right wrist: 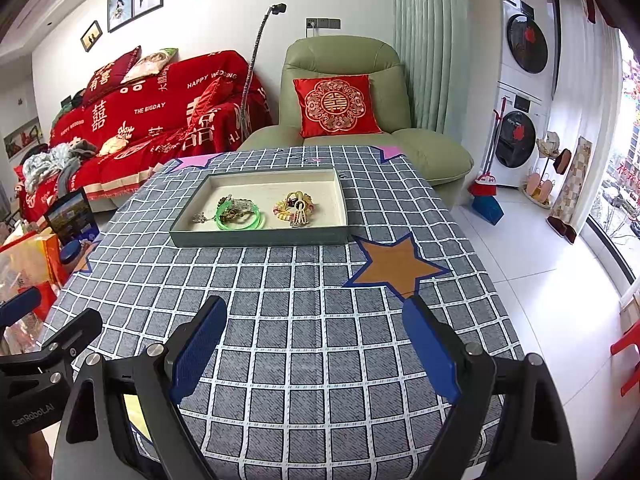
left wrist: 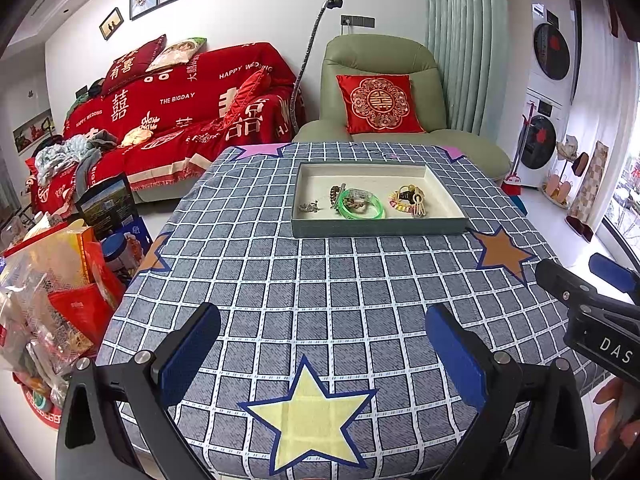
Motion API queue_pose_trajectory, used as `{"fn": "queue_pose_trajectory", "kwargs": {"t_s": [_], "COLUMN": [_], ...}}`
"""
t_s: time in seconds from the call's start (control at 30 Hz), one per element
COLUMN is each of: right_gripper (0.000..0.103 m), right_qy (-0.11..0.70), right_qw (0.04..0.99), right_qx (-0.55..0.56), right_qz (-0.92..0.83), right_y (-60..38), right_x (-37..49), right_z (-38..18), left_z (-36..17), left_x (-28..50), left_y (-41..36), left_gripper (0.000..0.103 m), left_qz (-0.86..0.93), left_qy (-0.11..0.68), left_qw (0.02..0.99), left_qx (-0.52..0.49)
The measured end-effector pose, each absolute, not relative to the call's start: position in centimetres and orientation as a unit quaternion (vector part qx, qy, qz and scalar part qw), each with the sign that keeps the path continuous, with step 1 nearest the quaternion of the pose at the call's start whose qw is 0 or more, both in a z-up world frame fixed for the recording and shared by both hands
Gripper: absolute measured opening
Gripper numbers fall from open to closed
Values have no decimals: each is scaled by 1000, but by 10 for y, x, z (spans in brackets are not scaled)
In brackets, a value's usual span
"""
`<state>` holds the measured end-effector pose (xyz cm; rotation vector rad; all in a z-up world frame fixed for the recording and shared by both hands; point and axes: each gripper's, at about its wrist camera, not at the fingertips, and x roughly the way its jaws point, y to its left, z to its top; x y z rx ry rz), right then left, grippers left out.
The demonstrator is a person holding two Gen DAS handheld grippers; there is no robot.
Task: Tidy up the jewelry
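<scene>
Two grippers (left wrist: 320, 354) (right wrist: 316, 354): "DAS", "GenRobot.AI"; sofa cover (left wrist: 180, 100) "HAPPY WEDDING".

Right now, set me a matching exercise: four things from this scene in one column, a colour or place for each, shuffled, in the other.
Column one:
1. bangle
2. star between the left hand-held gripper's fingers
3. cushion
4. tray

Column two:
A. on the green armchair
B. translucent green
C. on the checked tablecloth, holding the jewelry
D. pale yellow

Pairs: 1-B, 2-D, 3-A, 4-C.
</scene>
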<state>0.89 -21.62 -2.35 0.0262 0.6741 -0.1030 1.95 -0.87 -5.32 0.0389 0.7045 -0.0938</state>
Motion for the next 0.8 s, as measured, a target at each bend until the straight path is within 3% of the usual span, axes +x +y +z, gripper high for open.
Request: {"fn": "queue_pose_trajectory", "kwargs": {"t_s": [0.8], "right_gripper": [91], "right_qy": [331], "right_qw": [942], "right_qx": [14], "right_qz": [-50], "right_y": [-215], "right_x": [8], "right_z": [-24], "left_z": [-57], "left_x": [21], "left_y": [-6], "left_gripper": [103], "left_qz": [-50], "left_qy": [347], "left_qw": [936], "left_qx": [15]}}
